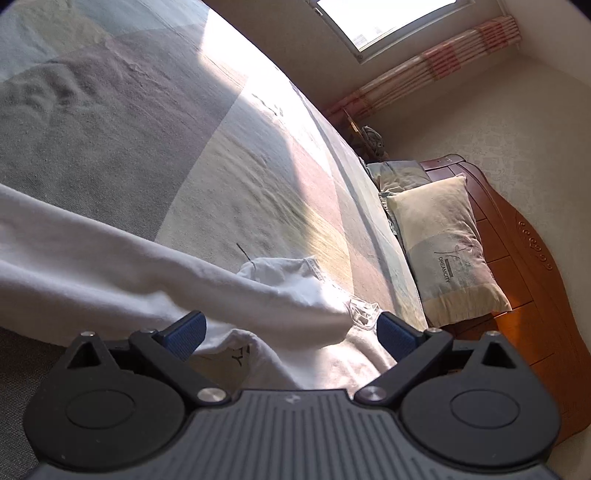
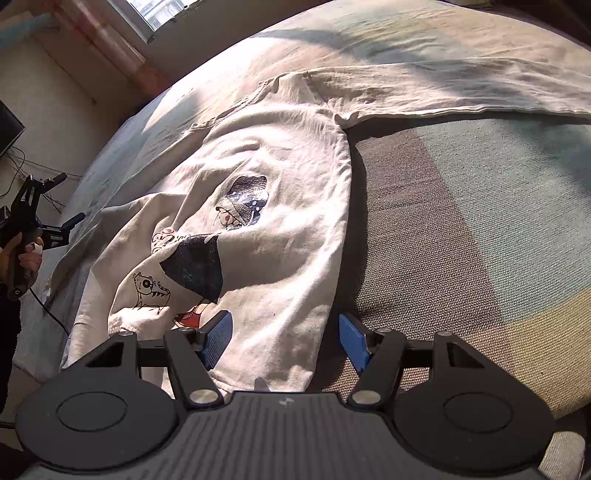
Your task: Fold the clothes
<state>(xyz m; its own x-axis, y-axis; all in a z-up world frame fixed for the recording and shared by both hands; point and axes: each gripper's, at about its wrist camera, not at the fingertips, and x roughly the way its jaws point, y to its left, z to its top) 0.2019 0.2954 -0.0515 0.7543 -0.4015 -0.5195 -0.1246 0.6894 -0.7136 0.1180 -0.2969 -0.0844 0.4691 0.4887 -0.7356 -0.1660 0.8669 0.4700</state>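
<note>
Spread out on a patchwork woven bedspread [image 2: 480, 221] of grey, teal, cream and pink panels: a cream long-sleeved cotton sweatshirt [image 2: 280, 155] with a dark cartoon print on the chest, front side up, wrinkled. One long sleeve [image 2: 461, 92] stretched out to the right across the bedspread. Other side of the body bunched and folded in over the print.

Right gripper [image 2: 286, 338] with blue ribbed pads set well apart, pinching nothing. Low over the near hem of the sweatshirt, with the left-hand pad above cloth and the right-hand pad just past the garment's side edge, above bare bedspread. Whether the pads touch the fabric: cannot tell.

Left gripper [image 2: 68, 197], black-framed, gripped by a hand [image 2: 22, 254] at the far left edge of the right wrist view, out beyond the side of the bed, apart from the sweatshirt there. Fingers spread wide, nothing between them. From the left wrist view: same wide spread, pads above pale cloth, a sleeve running across just ahead of them, no cloth pinched.

Bed lit by strong sun in a band across the cover. At the head, a cream and grey printed rectangular pillow [image 1: 443, 251] leaning against a reddish-brown carved wooden headboard [image 1: 517, 258]. Beyond, a bright window [image 1: 388, 18], a pink-striped pleated curtain [image 1: 424, 74] beside it, and pale textured walls. Dark flat screen [image 2: 9, 129] and loose cables at the left edge in the right wrist view.
</note>
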